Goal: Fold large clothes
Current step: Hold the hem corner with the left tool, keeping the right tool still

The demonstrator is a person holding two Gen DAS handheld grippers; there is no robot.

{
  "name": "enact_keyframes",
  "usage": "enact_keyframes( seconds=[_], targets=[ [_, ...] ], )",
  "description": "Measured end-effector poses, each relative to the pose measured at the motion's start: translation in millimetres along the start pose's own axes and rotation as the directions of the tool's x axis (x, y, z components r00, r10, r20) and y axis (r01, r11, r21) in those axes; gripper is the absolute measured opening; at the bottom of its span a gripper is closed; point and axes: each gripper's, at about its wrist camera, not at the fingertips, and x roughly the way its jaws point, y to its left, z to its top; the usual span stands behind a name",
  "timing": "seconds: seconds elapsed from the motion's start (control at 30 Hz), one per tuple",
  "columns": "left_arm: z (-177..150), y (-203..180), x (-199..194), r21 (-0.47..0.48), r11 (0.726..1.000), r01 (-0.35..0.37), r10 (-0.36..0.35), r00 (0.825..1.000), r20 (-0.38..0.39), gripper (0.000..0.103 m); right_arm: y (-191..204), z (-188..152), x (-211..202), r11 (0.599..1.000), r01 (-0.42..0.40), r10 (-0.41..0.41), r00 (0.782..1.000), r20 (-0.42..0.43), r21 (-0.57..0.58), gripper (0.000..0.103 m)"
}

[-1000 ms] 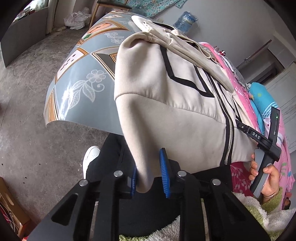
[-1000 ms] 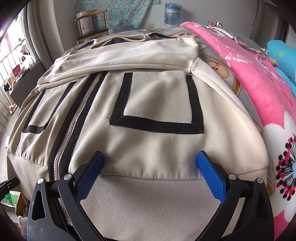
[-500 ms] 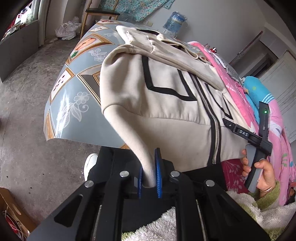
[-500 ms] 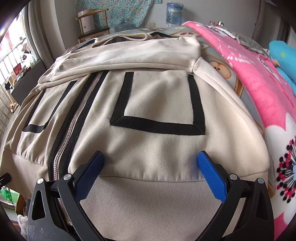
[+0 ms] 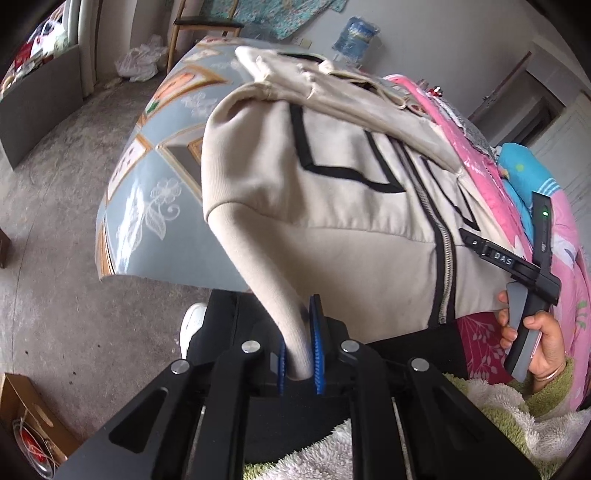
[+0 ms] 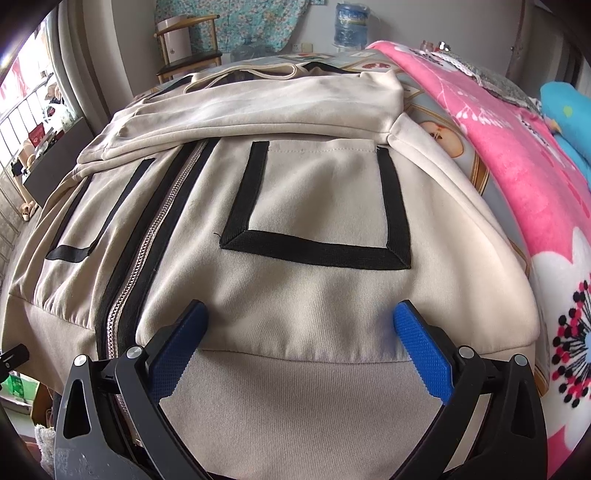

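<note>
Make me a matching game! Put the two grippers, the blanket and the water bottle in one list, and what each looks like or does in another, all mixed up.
Things:
1. left gripper
2. right gripper
3. blanket
4. water bottle

Clues:
A. pink with flowers
B. open wide over the jacket's hem
C. stands by the far wall
D. shut on the corner of the beige jacket

Pairs: 1-D, 2-B, 3-A, 4-C
</note>
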Motion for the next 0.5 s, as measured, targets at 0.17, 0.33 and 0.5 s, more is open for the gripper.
enact_keyframes(
  seconds=[0.17,0.33,0.5],
  targets=[
    [6,-16,-15,0.065,0.998,-0.012,0.009,0.998,0.059,0.008,-1,1,0,1.000,-0.006,0.006,1.000,-0.007,-0.007,0.097],
    [16,-27,-11,0.105,0.993,-0.051,0.043,0.996,0.072,0.008,-3,2,0,1.000,-0.017,0.017,1.000,-0.017,-0.019,0.097],
    [23,-34,-3,0.138,0.987,-0.078,0.068,0.995,0.073,0.007,-16,-3,-15,0.997,-0.079,0.079,0.997,-0.008,0.004,0.097]
  ],
)
